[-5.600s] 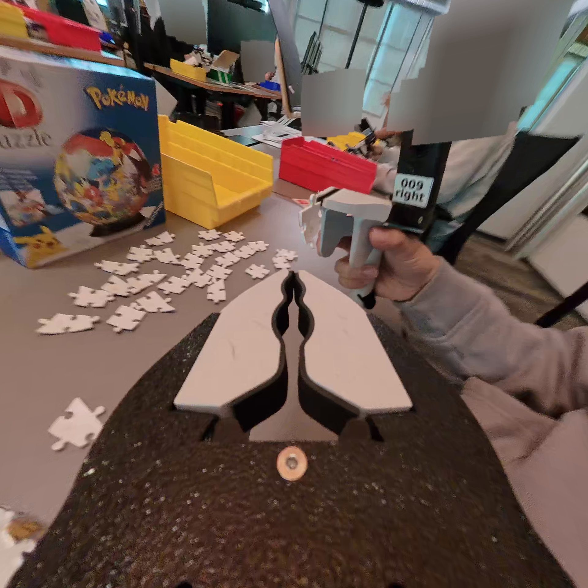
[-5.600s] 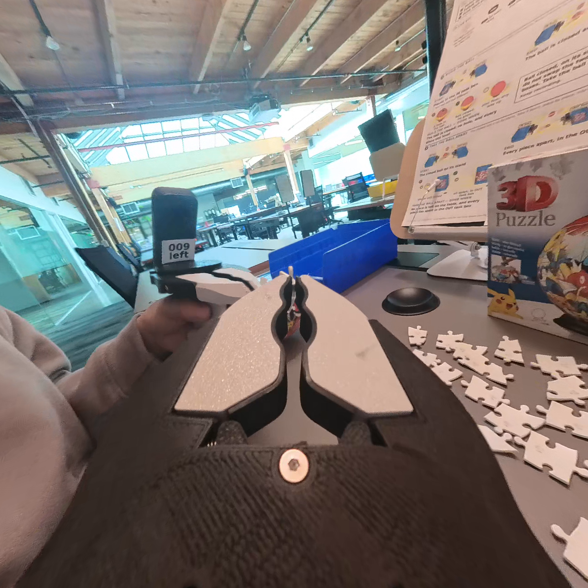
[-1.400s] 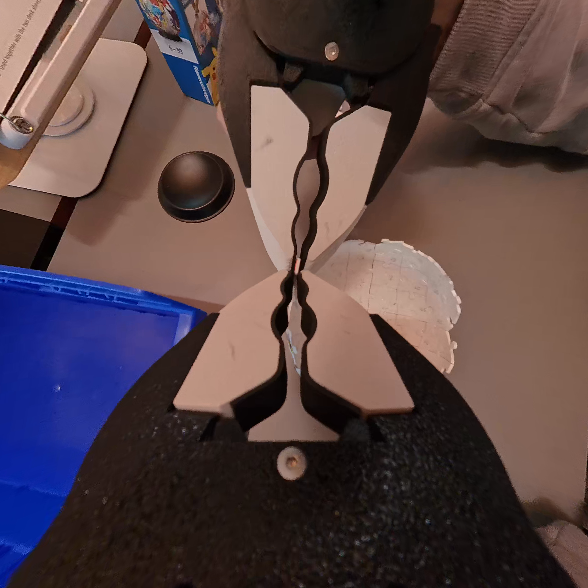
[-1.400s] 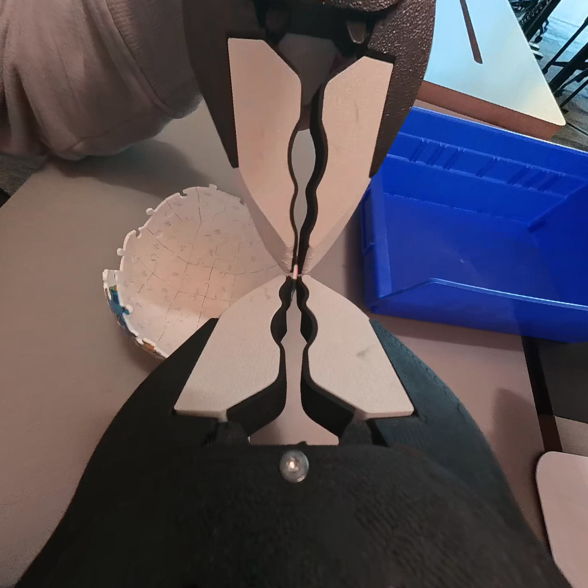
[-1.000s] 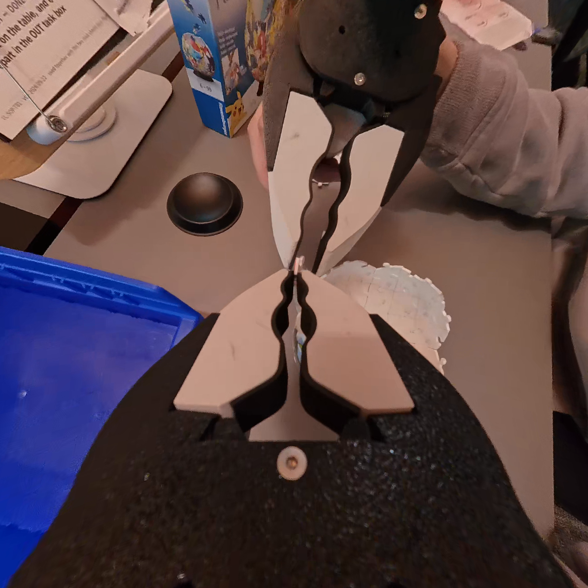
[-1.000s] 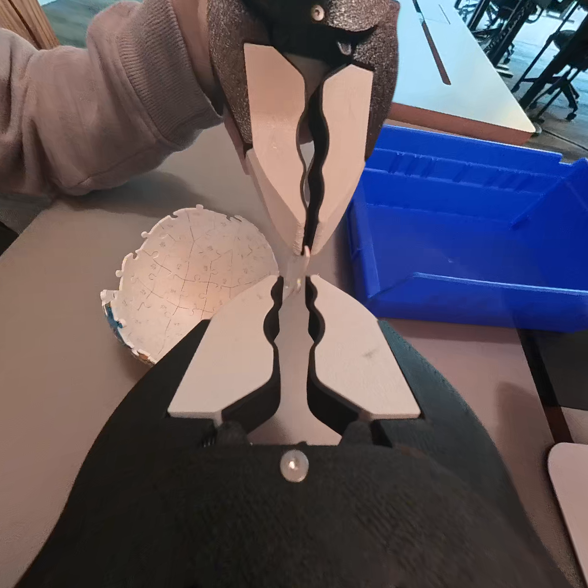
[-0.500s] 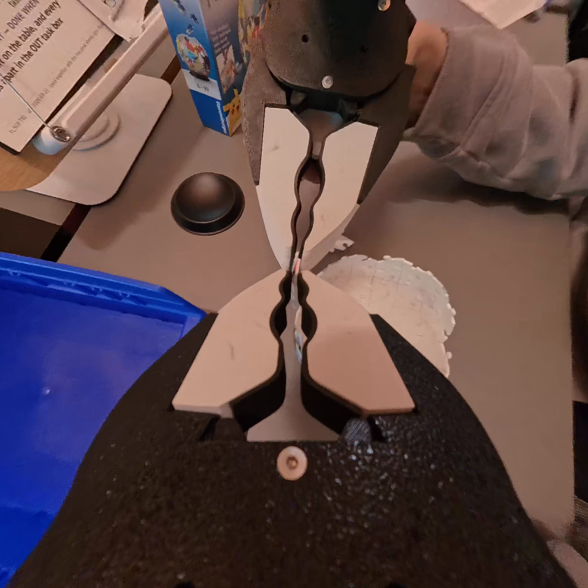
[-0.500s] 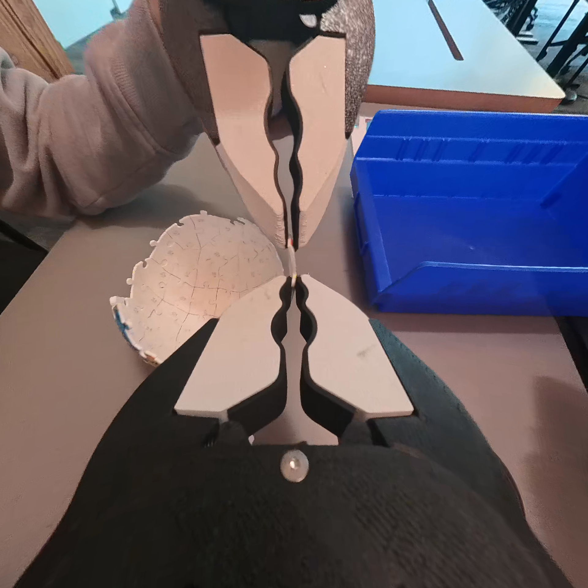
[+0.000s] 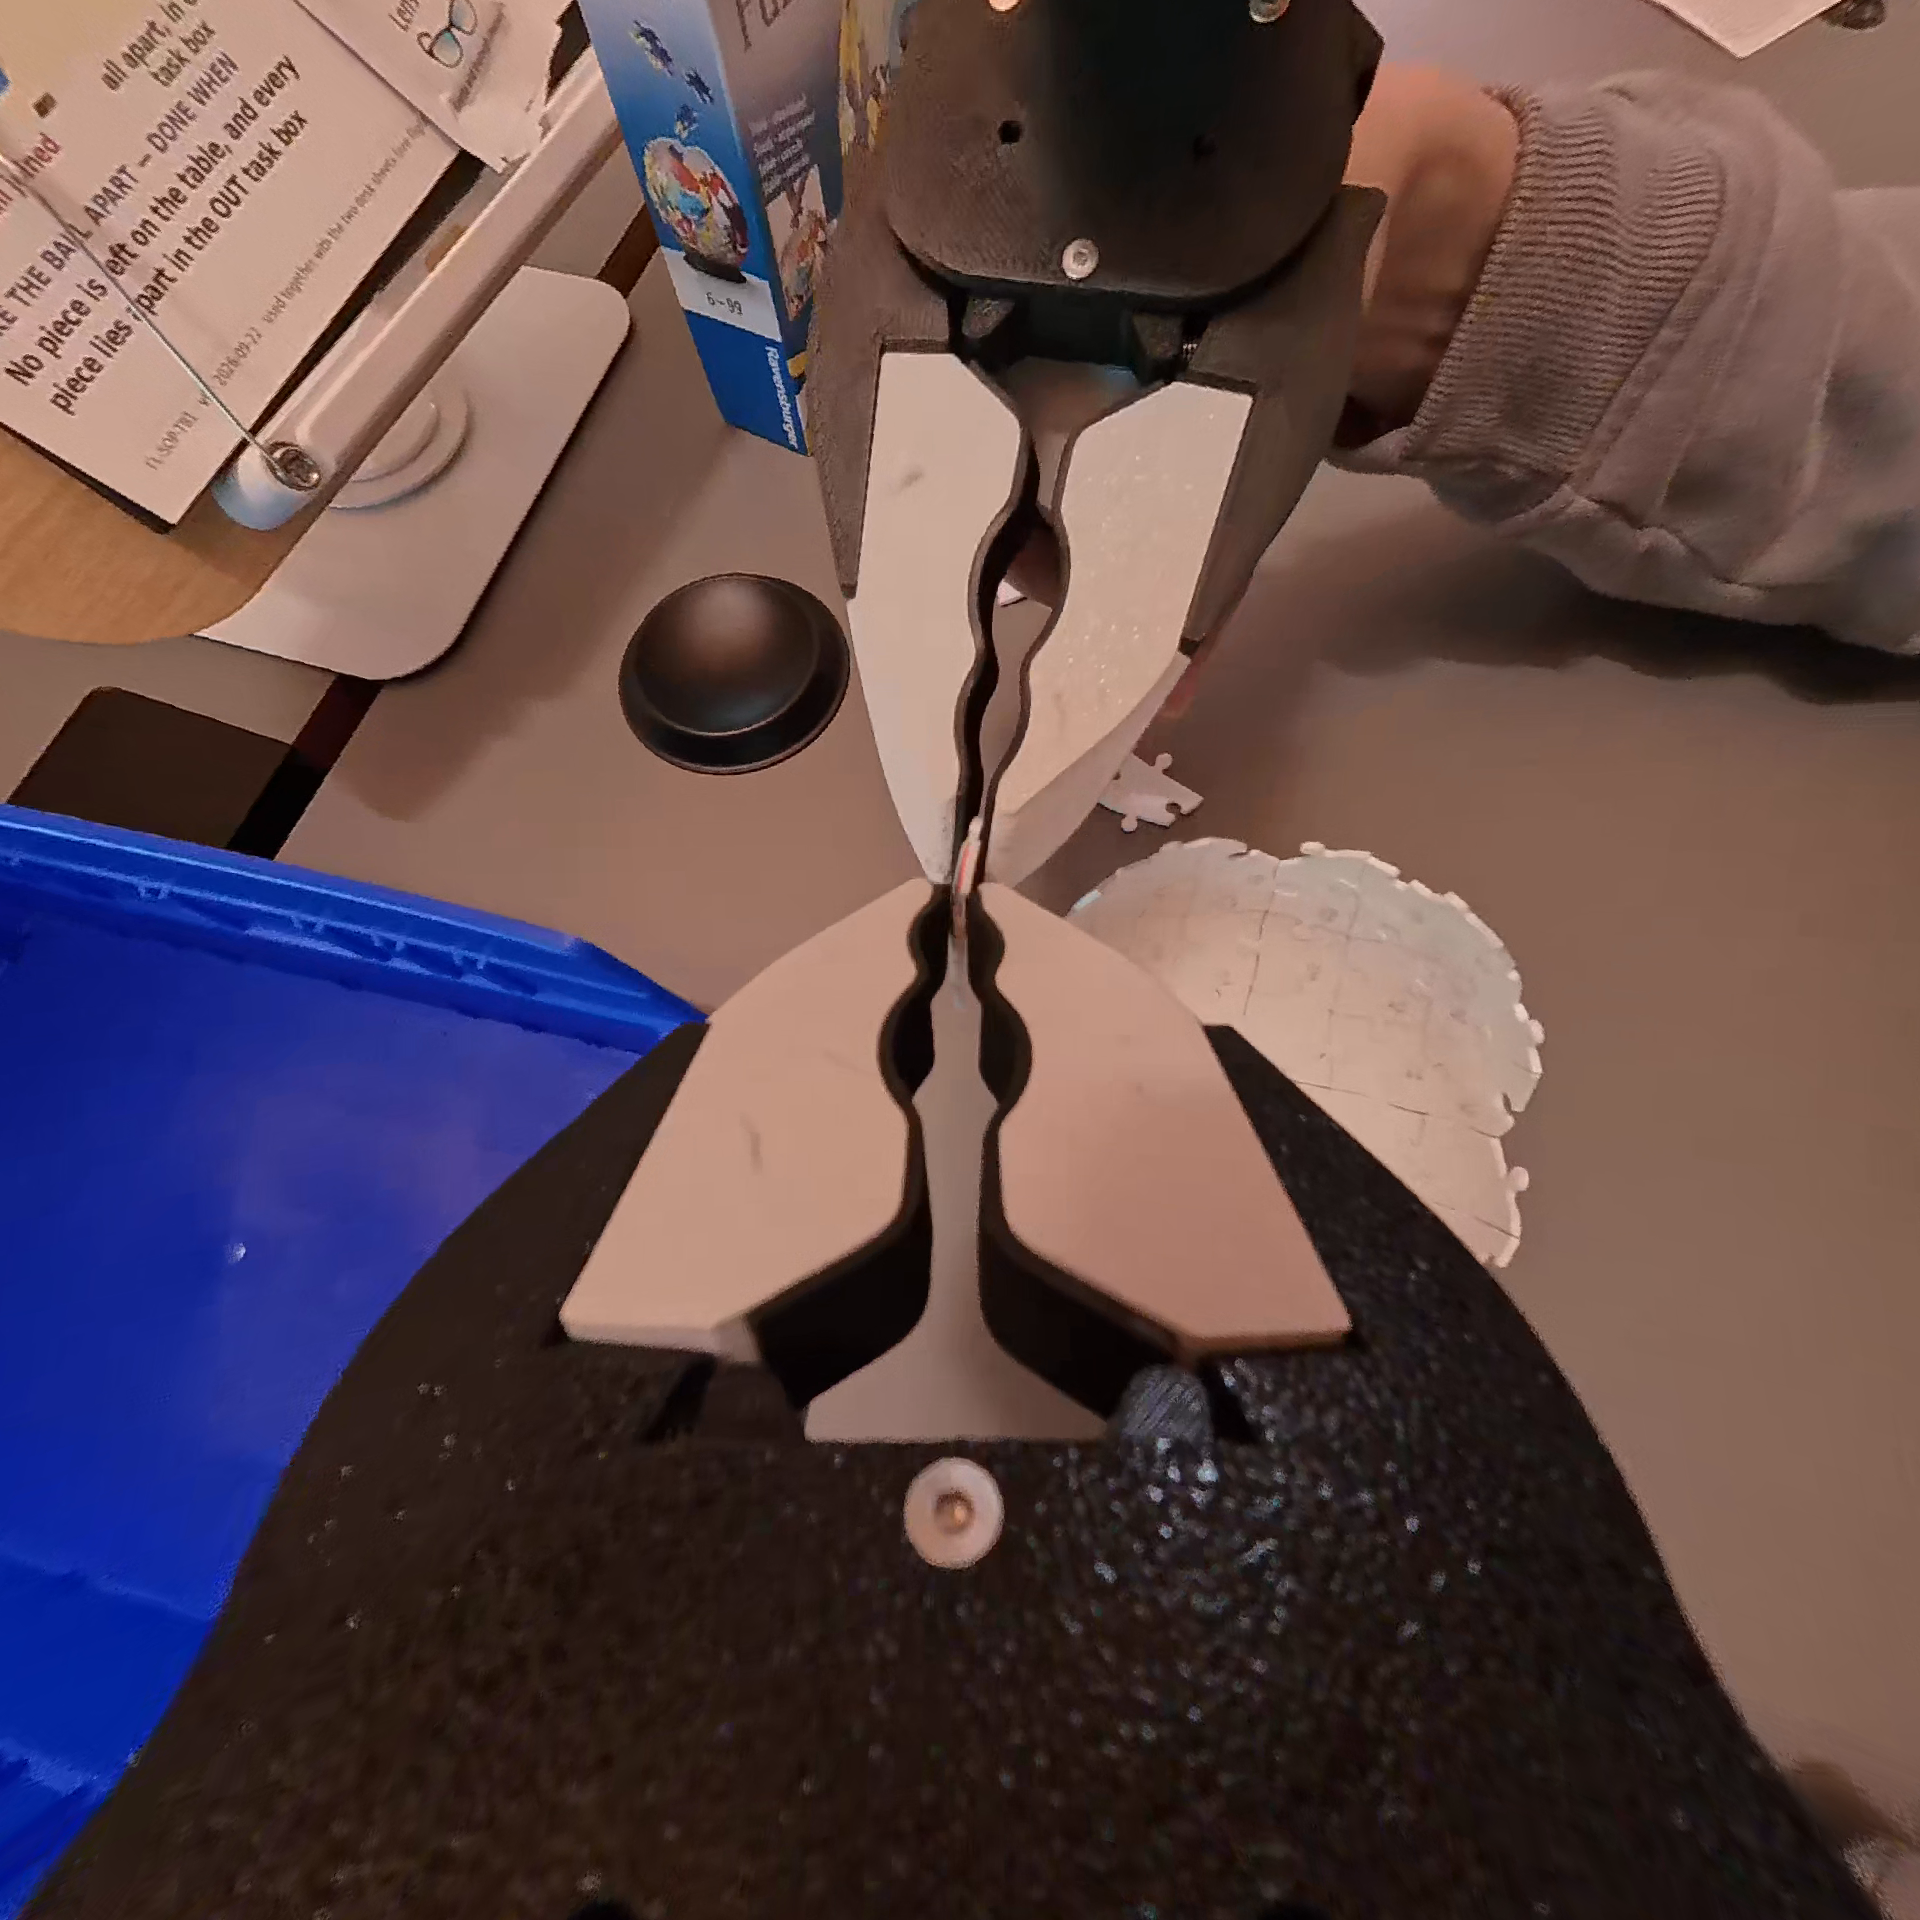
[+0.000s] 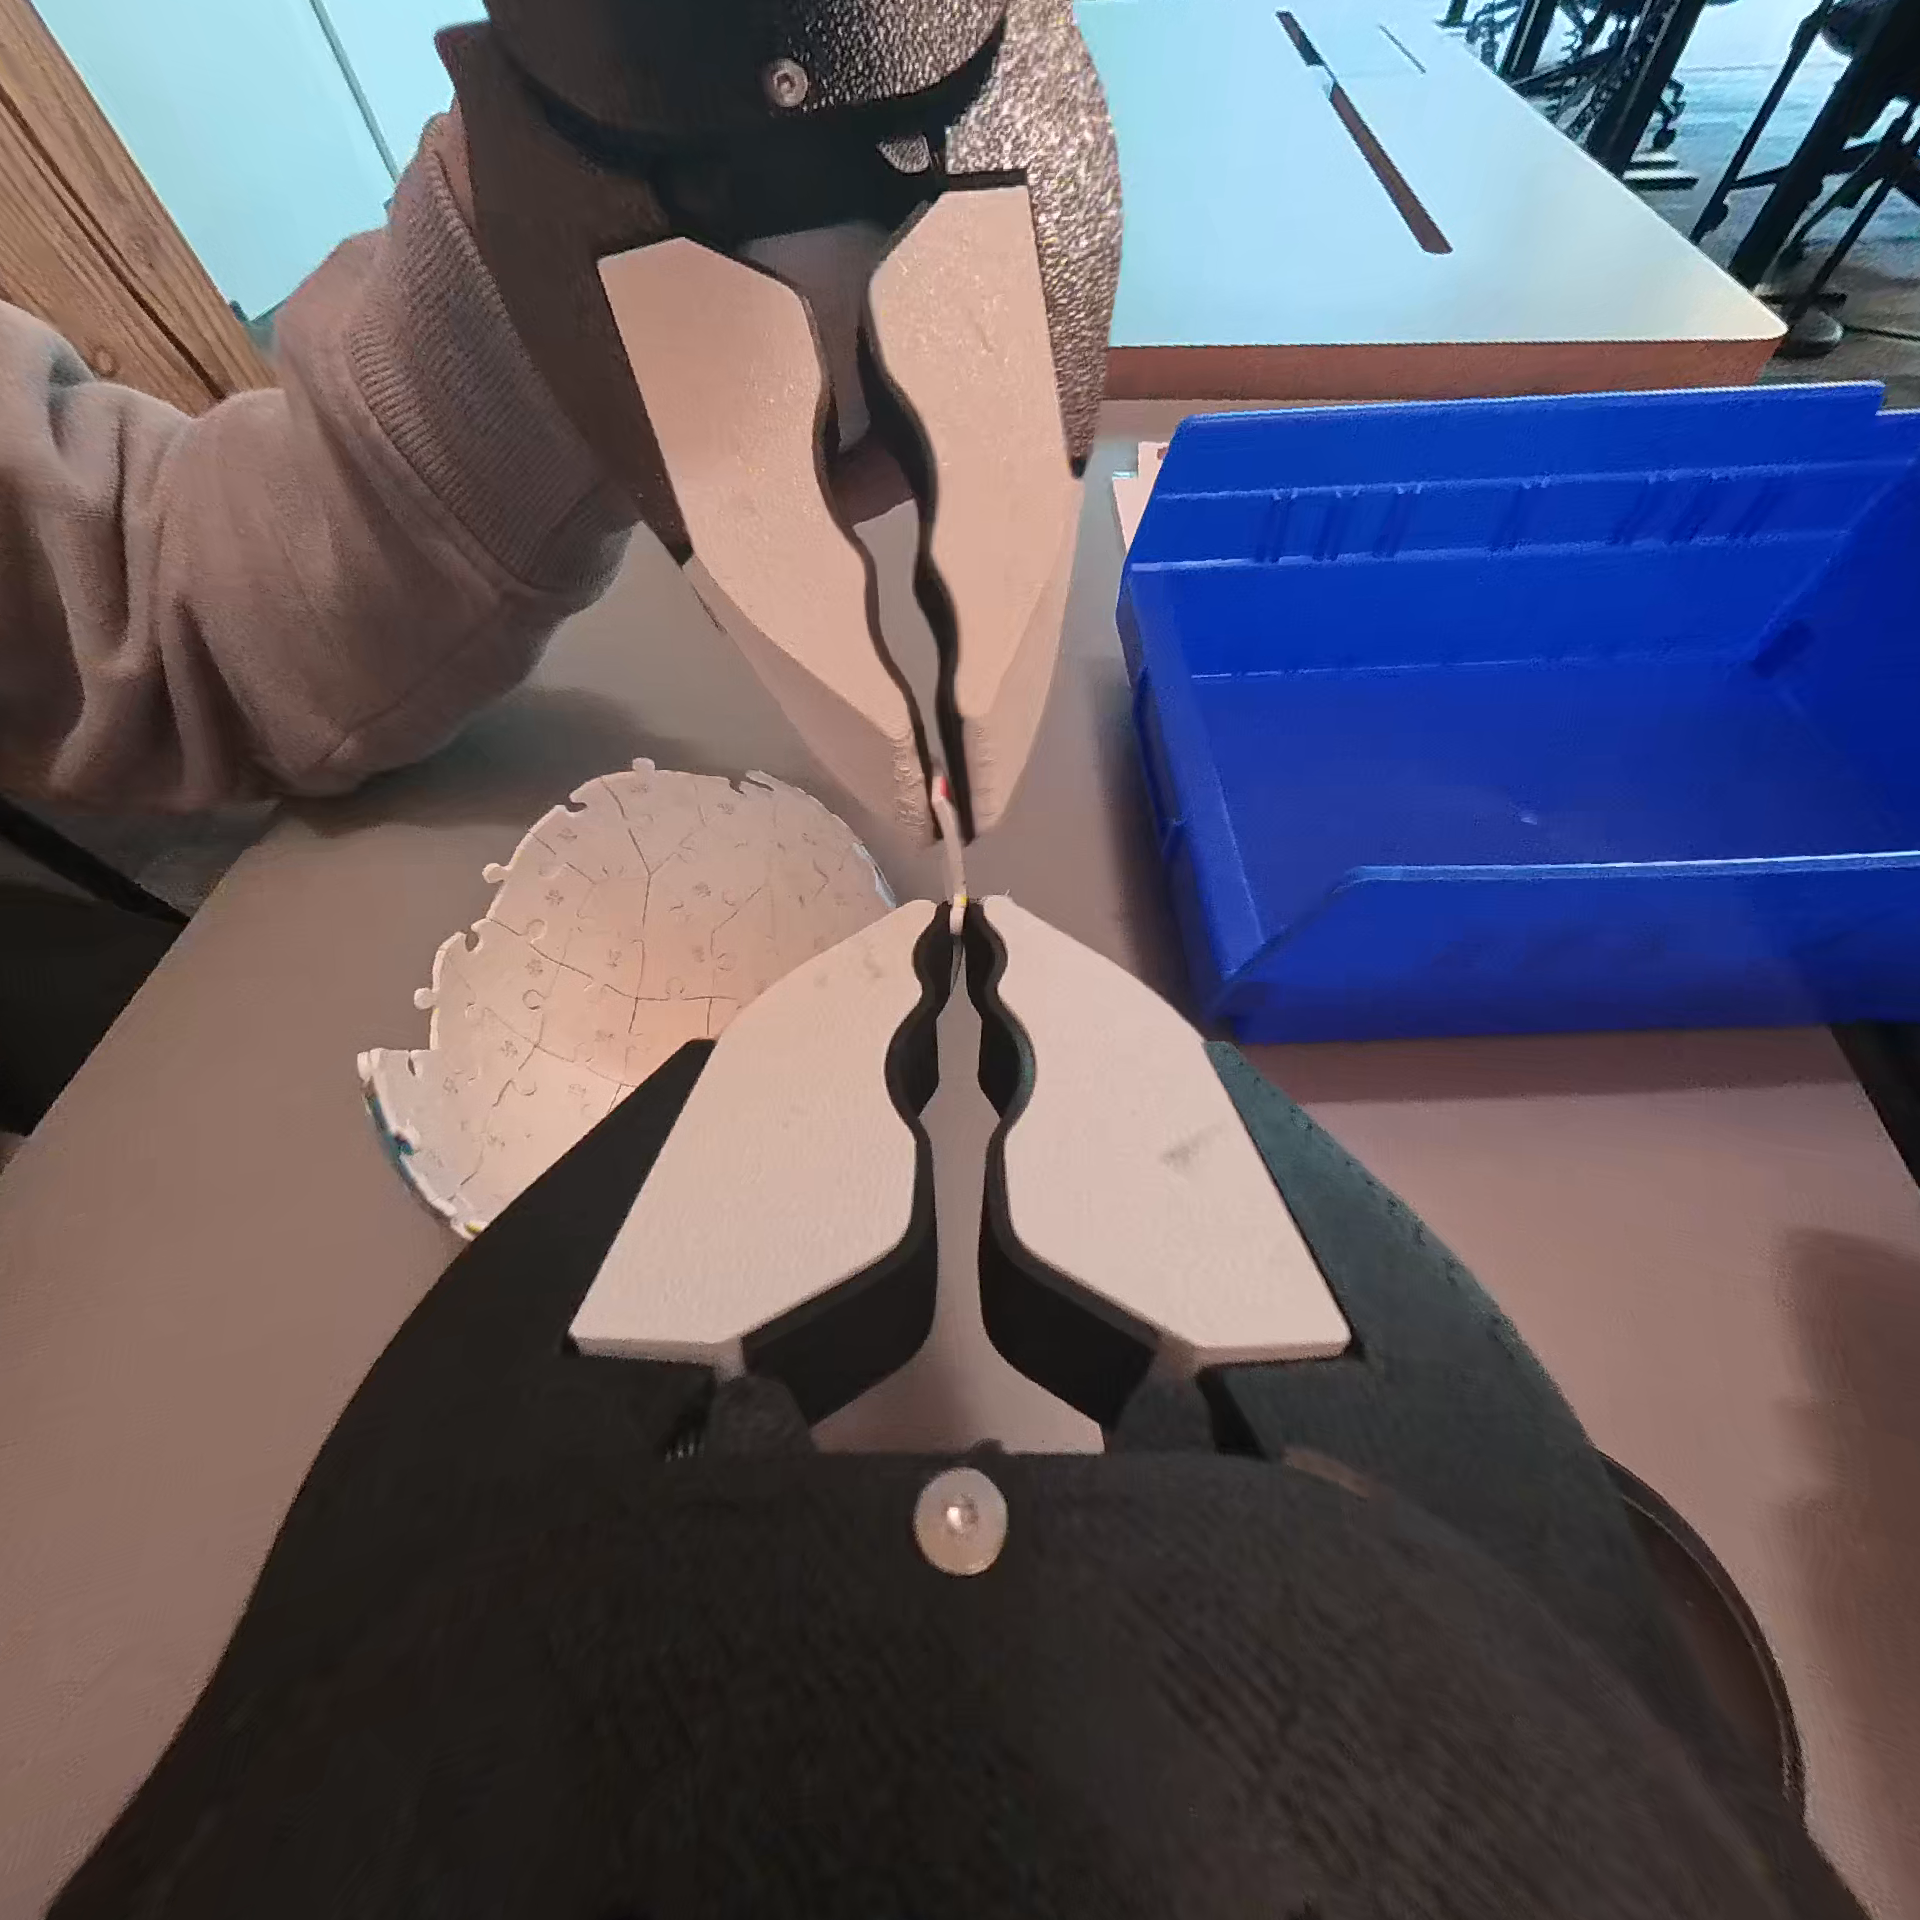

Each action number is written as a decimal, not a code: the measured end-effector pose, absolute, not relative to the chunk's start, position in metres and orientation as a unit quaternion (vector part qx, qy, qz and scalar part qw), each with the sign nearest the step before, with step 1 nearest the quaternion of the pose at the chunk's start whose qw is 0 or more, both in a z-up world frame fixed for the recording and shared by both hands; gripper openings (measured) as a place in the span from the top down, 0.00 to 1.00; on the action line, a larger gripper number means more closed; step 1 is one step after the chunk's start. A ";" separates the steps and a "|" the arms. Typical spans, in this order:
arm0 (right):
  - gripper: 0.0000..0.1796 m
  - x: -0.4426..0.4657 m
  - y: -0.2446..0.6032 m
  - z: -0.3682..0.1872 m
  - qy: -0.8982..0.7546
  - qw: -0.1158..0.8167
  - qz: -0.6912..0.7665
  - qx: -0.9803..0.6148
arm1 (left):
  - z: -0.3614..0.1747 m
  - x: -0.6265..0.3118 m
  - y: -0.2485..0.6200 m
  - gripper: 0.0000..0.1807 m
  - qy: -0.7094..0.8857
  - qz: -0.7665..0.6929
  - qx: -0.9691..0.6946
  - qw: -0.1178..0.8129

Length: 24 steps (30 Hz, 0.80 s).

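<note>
Two grippers, left gripper and right gripper, clamped on puzzle piece | blue bin bare

Blue bin, white puzzle bowl, grey table.

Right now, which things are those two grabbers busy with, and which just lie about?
Busy: left gripper and right gripper, jaws shut on a puzzle piece.
Lying about: puzzle half-shell, blue bin, black dome, puzzle box, loose piece.
</note>
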State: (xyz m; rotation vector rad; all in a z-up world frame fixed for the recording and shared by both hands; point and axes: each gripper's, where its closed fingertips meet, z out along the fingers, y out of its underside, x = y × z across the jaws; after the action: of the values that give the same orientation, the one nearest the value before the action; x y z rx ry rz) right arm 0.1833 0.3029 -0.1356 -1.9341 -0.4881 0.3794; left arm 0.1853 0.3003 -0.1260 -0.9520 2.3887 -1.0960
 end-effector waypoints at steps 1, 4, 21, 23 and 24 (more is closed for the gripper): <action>0.99 0.183 0.302 -0.135 -0.206 0.527 0.161 -0.809 | -0.126 0.185 0.300 0.99 0.841 -0.387 -0.336 0.171; 0.99 0.181 0.301 -0.136 -0.208 0.524 0.164 -0.810 | -0.127 0.185 0.300 0.99 0.844 -0.385 -0.334 0.167; 0.73 0.191 0.279 -0.143 -0.227 0.487 0.073 -0.840 | -0.142 0.178 0.295 0.99 0.882 -0.323 -0.304 0.160; 0.75 0.188 0.284 -0.147 -0.215 0.483 0.093 -0.844 | -0.148 0.175 0.293 0.99 0.887 -0.318 -0.301 0.146; 0.75 0.186 0.287 -0.147 -0.206 0.488 0.110 -0.841 | -0.150 0.174 0.292 0.99 0.890 -0.313 -0.300 0.143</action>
State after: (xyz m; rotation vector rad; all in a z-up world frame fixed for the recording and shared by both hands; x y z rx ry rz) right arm 0.1864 0.2868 -0.1471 -2.0447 -0.4999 0.2679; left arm 0.1745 0.2923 -0.1502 -0.8649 2.5671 -0.9025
